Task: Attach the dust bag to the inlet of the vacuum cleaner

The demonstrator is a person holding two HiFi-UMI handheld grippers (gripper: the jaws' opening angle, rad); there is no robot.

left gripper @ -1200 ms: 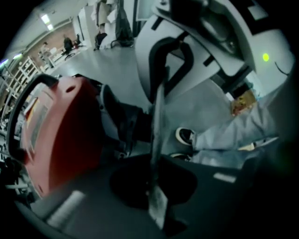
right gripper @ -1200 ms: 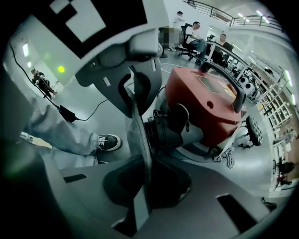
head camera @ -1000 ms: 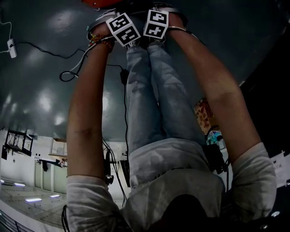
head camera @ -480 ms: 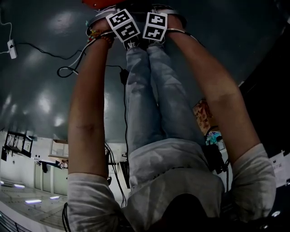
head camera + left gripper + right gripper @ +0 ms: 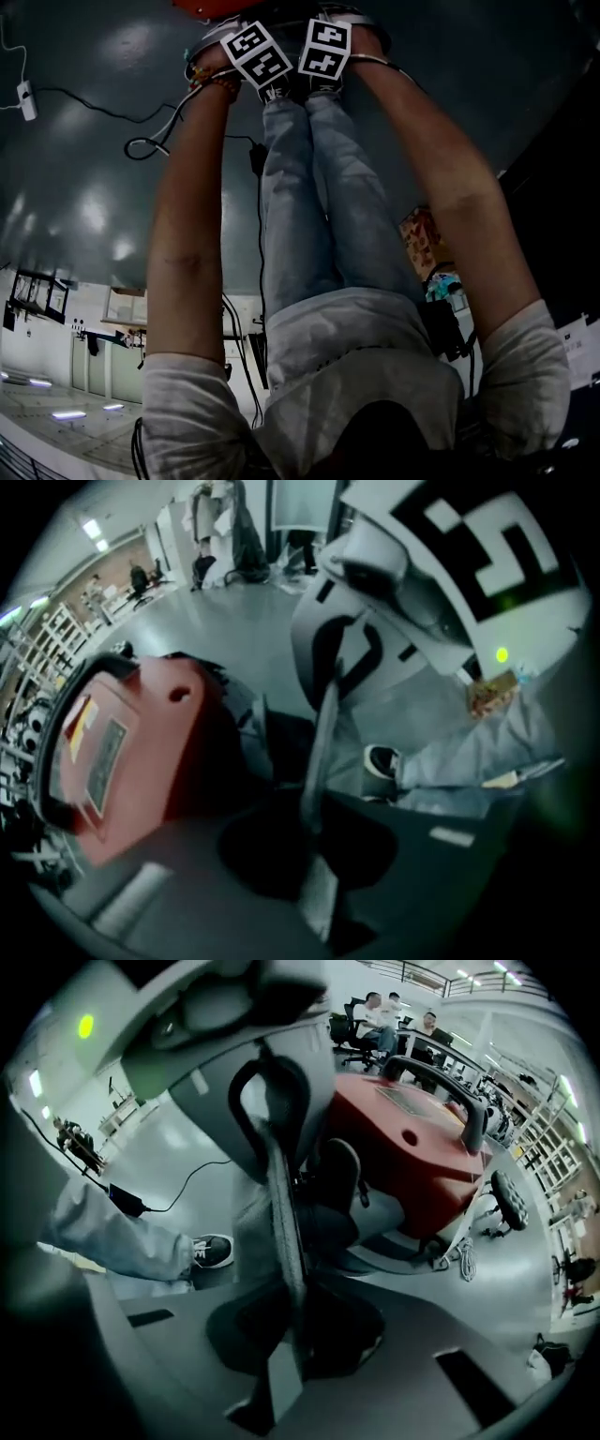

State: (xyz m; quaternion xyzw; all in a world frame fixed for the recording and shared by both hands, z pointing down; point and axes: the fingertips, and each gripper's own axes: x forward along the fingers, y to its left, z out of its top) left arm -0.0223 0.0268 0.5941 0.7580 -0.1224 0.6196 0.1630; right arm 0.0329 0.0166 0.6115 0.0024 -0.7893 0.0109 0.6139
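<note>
The red vacuum cleaner (image 5: pixel 141 742) stands on the floor, with a black handle (image 5: pixel 469 1110) on top; only its edge (image 5: pixel 202 6) shows in the head view. A thin grey dust bag (image 5: pixel 323 724), seen edge-on, runs between both grippers. My left gripper (image 5: pixel 314 832) is shut on its lower end. My right gripper (image 5: pixel 291 1302) is shut on the same sheet (image 5: pixel 281 1213) from the other side. In the head view both marker cubes (image 5: pixel 255 58) (image 5: pixel 324 49) sit close together just before the vacuum, and the jaws are hidden beyond them.
The person's legs in jeans (image 5: pixel 319 216) and a dark shoe (image 5: pixel 211 1251) stand right by the grippers. A black cable (image 5: pixel 150 141) loops on the grey floor, with an adapter (image 5: pixel 127 1202). An office chair base (image 5: pixel 506 1199) is beside the vacuum. Seated people (image 5: pixel 394 1012) are far back.
Both grippers, still close together, shifted slightly left and back again. The cable loop on the floor swayed with them. The hold on the bag looks unchanged.
</note>
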